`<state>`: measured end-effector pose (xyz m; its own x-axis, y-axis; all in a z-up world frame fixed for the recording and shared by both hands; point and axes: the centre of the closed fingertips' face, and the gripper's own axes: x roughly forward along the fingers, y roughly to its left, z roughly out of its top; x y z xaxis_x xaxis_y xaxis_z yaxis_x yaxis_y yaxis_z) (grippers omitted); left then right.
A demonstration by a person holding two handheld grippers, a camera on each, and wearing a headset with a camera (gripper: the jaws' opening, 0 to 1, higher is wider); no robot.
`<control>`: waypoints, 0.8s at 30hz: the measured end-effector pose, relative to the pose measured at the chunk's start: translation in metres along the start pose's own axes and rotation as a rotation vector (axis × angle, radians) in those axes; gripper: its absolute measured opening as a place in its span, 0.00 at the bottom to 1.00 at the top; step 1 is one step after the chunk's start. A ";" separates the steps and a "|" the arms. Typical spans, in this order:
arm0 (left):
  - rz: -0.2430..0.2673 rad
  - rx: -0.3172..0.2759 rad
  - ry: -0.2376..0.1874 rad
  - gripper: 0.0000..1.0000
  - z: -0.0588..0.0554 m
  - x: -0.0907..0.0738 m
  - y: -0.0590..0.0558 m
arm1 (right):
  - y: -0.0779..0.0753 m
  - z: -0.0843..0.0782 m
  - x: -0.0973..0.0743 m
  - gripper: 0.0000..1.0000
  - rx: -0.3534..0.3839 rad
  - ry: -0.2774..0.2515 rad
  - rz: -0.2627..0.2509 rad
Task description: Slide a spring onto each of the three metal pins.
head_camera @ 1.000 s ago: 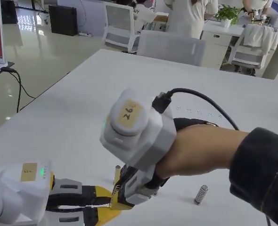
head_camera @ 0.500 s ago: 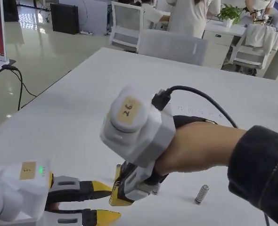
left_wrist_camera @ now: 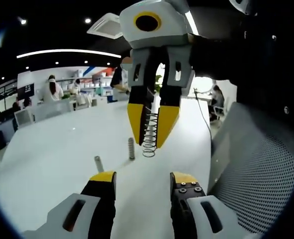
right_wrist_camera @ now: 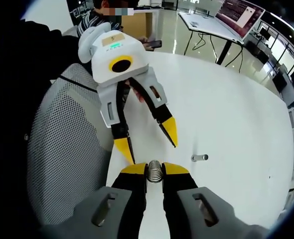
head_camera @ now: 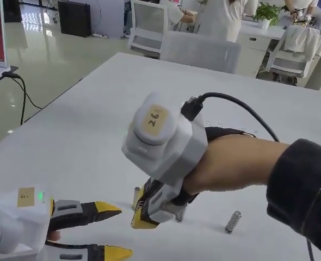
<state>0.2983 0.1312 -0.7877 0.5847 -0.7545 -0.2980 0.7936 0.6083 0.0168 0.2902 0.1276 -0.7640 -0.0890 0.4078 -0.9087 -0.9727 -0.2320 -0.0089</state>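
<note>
Right gripper: the right gripper (right_wrist_camera: 155,168) is pinching a spring (right_wrist_camera: 155,175) between its yellow tips; the jaws are pressing in on the coil from both sides.
Held spring: in the left gripper view it is hanging down past those tips (left_wrist_camera: 149,133), its lower end free. In the head view the tips (head_camera: 141,217) are hovering just beside the bare pin (head_camera: 136,196), on its right. Contact cannot be judged.
Holding hand: a hand (head_camera: 226,168) in a dark sleeve (head_camera: 304,190) is gripping the tool from the right of the bare pin.
Left gripper: the left gripper (head_camera: 125,230) is holding its jaws spread with nothing between them. It is pointing toward the bare pin from the near left.
Bare pin: it is standing upright on the white table (head_camera: 95,136).
Second coil (head_camera: 179,216): it is peeking out behind the right gripper, right of the bare pin.
Third coil (head_camera: 233,222): it is standing slightly tilted, farther right of the bare pin. Whether a pin is inside cannot be told.
</note>
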 end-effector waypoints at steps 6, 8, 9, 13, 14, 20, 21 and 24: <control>0.013 -0.010 0.005 0.44 -0.003 -0.001 0.003 | -0.005 -0.002 -0.002 0.09 0.009 0.001 -0.008; 0.017 -0.013 0.008 0.46 -0.004 -0.001 0.004 | -0.007 -0.003 -0.003 0.09 0.013 0.001 -0.011; 0.019 -0.015 0.009 0.46 -0.005 -0.001 0.005 | -0.008 -0.003 -0.004 0.09 0.015 0.002 -0.014; 0.029 -0.020 0.011 0.51 -0.008 -0.001 0.007 | -0.013 -0.004 -0.006 0.09 0.020 0.002 -0.022; 0.030 -0.021 0.012 0.51 -0.008 -0.001 0.007 | -0.014 -0.004 -0.007 0.09 0.021 0.002 -0.024; 0.041 -0.027 0.015 0.56 -0.010 -0.002 0.010 | -0.028 -0.006 -0.011 0.09 0.022 0.014 -0.048; 0.043 -0.029 0.016 0.57 -0.011 -0.002 0.010 | -0.030 -0.007 -0.012 0.09 0.023 0.014 -0.052; 0.046 -0.031 0.016 0.58 -0.011 -0.003 0.010 | -0.036 -0.007 -0.013 0.09 0.028 0.016 -0.063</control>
<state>0.3028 0.1422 -0.7976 0.6173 -0.7220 -0.3124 0.7604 0.6495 0.0014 0.3282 0.1244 -0.7548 -0.0245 0.4065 -0.9133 -0.9818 -0.1817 -0.0546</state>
